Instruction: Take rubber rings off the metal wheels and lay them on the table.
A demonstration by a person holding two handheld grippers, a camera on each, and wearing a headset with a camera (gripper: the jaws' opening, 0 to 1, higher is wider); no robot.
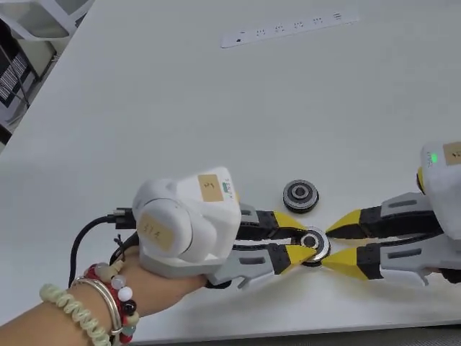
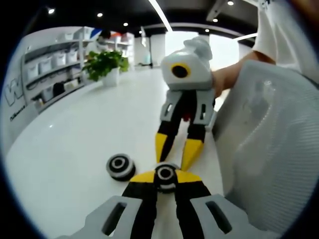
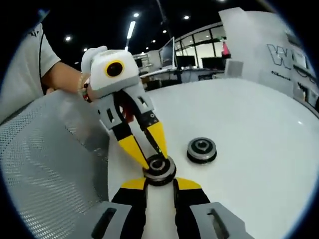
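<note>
The wheel is pinched between the left gripper's narrowed fingers. It is touched opposite by the right gripper's fingertips, whose grip cannot be told.

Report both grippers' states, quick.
Left gripper: closed on the metal wheel.
Right gripper: jaws spread at the same wheel's edge; whether it grips cannot be told.

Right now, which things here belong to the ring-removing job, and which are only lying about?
Job: gripped wheel, in the tongs of the left gripper; right gripper, at the same wheel; second wheel with its rubber ring; table.
Lying about: power strip at the table's far side; potted plant; shelves.
</note>
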